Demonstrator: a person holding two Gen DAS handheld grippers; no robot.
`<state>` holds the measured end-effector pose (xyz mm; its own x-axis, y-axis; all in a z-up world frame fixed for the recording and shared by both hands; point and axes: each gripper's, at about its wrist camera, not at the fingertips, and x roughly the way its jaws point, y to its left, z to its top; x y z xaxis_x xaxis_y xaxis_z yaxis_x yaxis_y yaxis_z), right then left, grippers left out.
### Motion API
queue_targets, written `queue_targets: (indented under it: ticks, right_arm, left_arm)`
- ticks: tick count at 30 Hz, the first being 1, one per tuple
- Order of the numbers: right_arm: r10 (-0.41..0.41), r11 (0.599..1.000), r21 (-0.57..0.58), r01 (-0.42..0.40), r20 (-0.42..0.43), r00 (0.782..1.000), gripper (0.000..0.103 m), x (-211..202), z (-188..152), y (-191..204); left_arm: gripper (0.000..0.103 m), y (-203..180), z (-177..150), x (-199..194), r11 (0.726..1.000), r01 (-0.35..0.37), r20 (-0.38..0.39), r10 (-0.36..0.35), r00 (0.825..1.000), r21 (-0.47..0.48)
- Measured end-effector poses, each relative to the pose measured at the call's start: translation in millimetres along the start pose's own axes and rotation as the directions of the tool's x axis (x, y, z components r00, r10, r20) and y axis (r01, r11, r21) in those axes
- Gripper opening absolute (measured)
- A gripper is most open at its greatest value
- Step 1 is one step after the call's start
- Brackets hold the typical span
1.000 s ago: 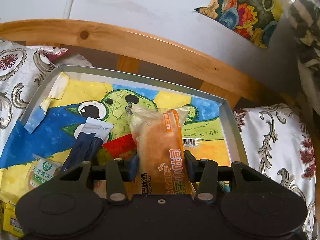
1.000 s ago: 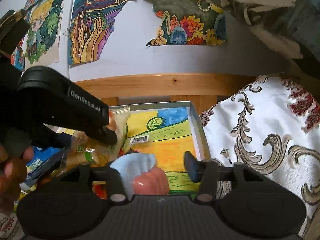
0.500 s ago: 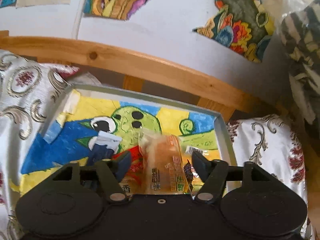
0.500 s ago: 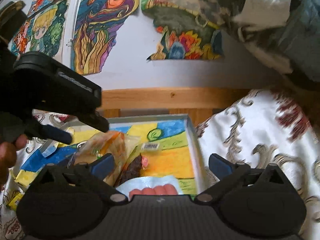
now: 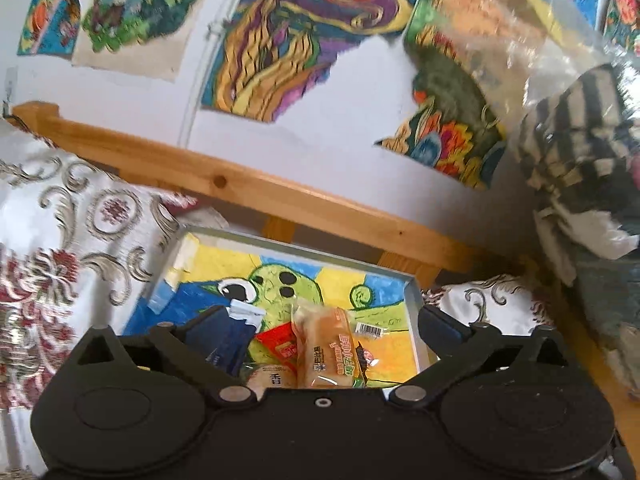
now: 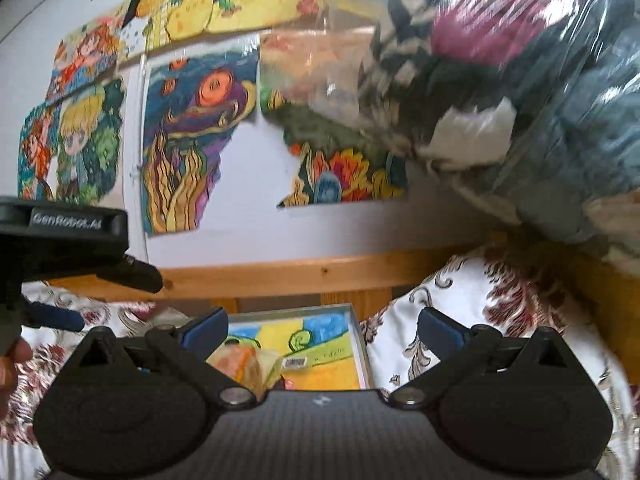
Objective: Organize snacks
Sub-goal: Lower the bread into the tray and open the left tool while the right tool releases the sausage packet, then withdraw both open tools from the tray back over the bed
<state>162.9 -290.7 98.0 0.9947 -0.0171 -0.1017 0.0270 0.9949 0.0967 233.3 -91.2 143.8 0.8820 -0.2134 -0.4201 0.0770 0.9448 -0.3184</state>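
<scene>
My left gripper (image 5: 320, 324) and right gripper (image 6: 320, 328) both gape wide, empty, above the tray (image 5: 412, 312). One orange bread packet (image 5: 326, 348) lies inside among four visible snacks; others are half-hidden.

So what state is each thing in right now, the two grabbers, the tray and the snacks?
left gripper: open, empty
right gripper: open, empty
tray: holds several snacks
bread packet: sealed, lying in the tray
dark blue packet: lying in the tray
</scene>
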Motion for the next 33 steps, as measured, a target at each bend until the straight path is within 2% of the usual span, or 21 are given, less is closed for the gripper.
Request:
queue_targets:
  ticks: [7, 13, 17, 22, 28, 33]
  right_arm:
    - [0.003, 1.000, -0.020, -0.003, 0.037, 0.999, 0.103, -48, 16, 15]
    - [0.010, 0.997, -0.071, -0.006, 0.050, 0.999, 0.103, -85, 11, 32]
    - [-0.001, 0.994, -0.105, 0.003, 0.025, 1.000, 0.103, -97, 6, 45]
    - [0.048, 0.996, -0.074, -0.051, -0.039, 0.998, 0.103, -109, -1, 45]
    - [0.015, 0.997, -0.069, -0.020, -0.078, 0.997, 0.103, -122, -12, 47]
    - [0.003, 0.996, -0.087, -0.013, -0.110, 0.994, 0.103, -133, -25, 54]
  left_arm:
    - [0.102, 10, -6, -57, 1.000, 0.001, 0.054, -0.002, 0.999, 0.022]
    - [0.102, 29, -20, -94, 0.999, 0.024, 0.038, -0.023, 0.999, -0.022]
    - [0.102, 41, -33, -111, 1.000, 0.023, 0.022, -0.023, 1.000, -0.016]
    - [0.102, 55, -51, -127, 0.999, 0.005, 0.019, -0.005, 1.000, 0.034]
    - [0.102, 70, -74, -144, 0.990, -0.064, 0.046, 0.059, 0.997, 0.126]
    - [0.102, 78, -93, -153, 0.983, -0.079, 0.042, 0.073, 0.996, 0.166]
